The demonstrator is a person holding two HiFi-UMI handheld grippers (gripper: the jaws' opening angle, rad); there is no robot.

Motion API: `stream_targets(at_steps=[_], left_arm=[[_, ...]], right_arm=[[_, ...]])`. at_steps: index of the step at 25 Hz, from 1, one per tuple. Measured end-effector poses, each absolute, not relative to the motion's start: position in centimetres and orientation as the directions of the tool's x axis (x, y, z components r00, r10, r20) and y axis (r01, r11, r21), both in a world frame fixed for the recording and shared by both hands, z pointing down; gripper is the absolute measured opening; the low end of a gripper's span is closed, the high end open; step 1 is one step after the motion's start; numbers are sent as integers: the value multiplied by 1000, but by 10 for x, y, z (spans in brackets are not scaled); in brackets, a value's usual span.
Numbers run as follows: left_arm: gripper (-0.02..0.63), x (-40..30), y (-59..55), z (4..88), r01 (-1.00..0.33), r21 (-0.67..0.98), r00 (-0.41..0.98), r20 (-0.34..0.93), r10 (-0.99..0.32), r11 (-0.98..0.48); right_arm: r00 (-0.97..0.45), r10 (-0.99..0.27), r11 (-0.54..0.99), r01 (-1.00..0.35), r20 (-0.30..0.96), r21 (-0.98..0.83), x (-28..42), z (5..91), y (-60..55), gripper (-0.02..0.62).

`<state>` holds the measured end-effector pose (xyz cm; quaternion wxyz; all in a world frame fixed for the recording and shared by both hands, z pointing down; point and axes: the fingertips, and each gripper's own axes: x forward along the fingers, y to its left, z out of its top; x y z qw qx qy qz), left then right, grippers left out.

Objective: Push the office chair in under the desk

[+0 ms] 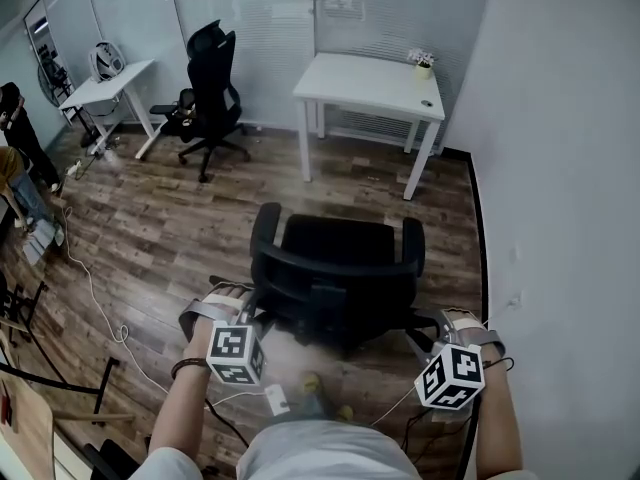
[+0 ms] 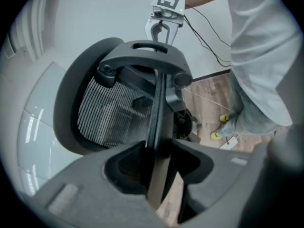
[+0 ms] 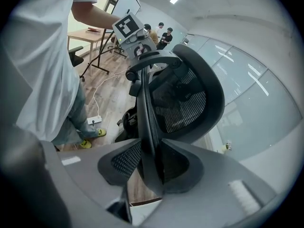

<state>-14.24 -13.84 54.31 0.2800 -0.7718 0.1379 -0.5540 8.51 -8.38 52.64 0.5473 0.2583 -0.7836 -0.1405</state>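
- Small office with a dark wood-plank floor (image 1: 170, 218), pale walls and frosted glass panels.
- Held a white rectangular desk (image 1: 370, 86) against the far glass, with open leg room facing this way.
- Showed the black mesh-backed office chair (image 1: 335, 268) well apart from that desk, seat turned toward it, backrest nearest the person.
- Had the left gripper (image 2: 159, 161) closed to a middling width on the backrest's thin rim, the edge pinched between both jaws.
- Had the right gripper (image 3: 149, 167) clamped likewise on the opposite rim, at a narrower spread.
- Looked like the very start of the push, with all the floor between chair and desk left to cover.
- Called for equal, level pressure from both sides, so the castors would track straight and not swing the seat round.
- Needed a slight aim to the right, toward the gap between the desk legs.
- Needed firm grips, since a thin rim could slip out under a shove.
- Could not tell whether the armrests would pass beneath the top, so a slow final approach seemed wise.
- Warranted care with the white cable (image 1: 100, 303) trailing near the feet.
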Motion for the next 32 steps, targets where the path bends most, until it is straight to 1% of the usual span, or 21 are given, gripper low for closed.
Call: stream_targets(at_steps=[8, 12, 23, 32], left_arm=[[160, -143, -138, 544, 107, -585, 353, 779, -519, -804], [158, -143, -138, 545, 107, -586, 358, 776, -519, -803], [164, -143, -158, 542, 103, -602, 376, 761, -530, -792], [167, -140, -209, 543, 106, -618, 394, 746, -538, -779]], right_arm=[[-247, -527, 849, -196, 813, 490, 82, 536, -86, 127], [-188, -555, 832, -152, 811, 534, 79, 550, -95, 141], [-205, -583, 811, -200, 786, 549, 78, 548, -114, 158], [-194, -608, 791, -233, 770, 566, 79, 549, -162, 164]])
